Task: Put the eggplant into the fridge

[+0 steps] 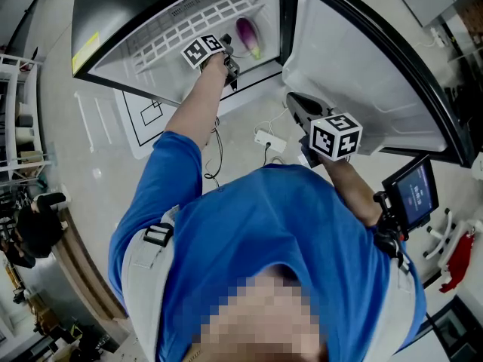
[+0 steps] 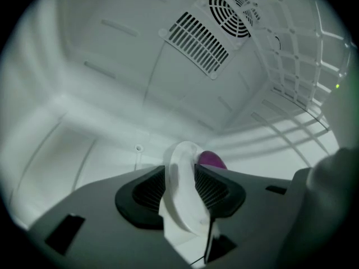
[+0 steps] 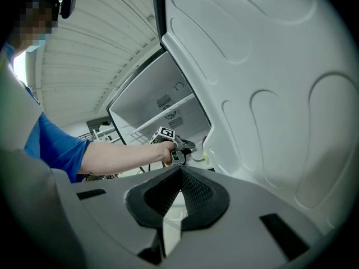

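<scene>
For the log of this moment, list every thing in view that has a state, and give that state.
fridge door: swung wide open.
eggplant: lying inside the fridge, gripped by nothing.
left hand-held gripper: inside the fridge, jaws apart, a white curved piece showing between them, eggplant just beyond the tips.
right hand-held gripper: outside by the door, jaws together, empty.
screen: lit.

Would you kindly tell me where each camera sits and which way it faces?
Head view: on the person's head, looking steeply down at the fridge; blue-sleeved arms, left tongs, right tongs show.
Left gripper view: on the left tongs, inside the fridge, facing its vented back wall.
Right gripper view: on the right tongs, facing the fridge; left forearm shows.
Shared: head and left gripper views show the eggplant.
</scene>
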`<control>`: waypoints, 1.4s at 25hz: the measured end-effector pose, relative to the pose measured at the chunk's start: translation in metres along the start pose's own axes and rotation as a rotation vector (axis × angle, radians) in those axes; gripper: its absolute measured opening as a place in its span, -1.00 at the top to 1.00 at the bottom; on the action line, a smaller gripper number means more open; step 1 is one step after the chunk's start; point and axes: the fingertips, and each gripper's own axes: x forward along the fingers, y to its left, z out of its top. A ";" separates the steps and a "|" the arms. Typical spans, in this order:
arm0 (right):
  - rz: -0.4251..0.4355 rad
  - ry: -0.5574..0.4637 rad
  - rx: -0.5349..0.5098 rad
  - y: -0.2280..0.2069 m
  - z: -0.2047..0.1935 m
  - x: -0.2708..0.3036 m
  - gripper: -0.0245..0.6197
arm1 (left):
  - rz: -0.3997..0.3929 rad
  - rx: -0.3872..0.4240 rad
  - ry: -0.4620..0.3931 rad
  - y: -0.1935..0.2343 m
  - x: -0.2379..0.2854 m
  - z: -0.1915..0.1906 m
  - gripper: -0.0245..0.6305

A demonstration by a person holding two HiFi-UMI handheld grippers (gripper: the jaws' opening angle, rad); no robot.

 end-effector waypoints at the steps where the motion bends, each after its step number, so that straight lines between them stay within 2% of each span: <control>1: 0.002 0.000 -0.001 0.000 0.000 0.001 0.92 | -0.002 0.001 -0.003 0.000 -0.001 0.000 0.46; 12: 0.019 -0.004 -0.012 -0.003 0.005 -0.001 0.92 | -0.039 0.040 -0.047 -0.012 -0.010 0.008 0.47; 18: 0.036 -0.004 -0.018 0.001 0.003 -0.001 0.92 | -0.088 0.031 -0.102 -0.015 -0.026 0.010 0.47; 29: 0.060 -0.025 -0.030 0.017 0.002 0.003 0.92 | -0.195 0.163 -0.177 -0.037 -0.084 0.001 0.48; 35: 0.044 -0.055 -0.035 0.029 0.001 -0.004 0.92 | -0.264 0.219 -0.217 -0.054 -0.132 -0.013 0.73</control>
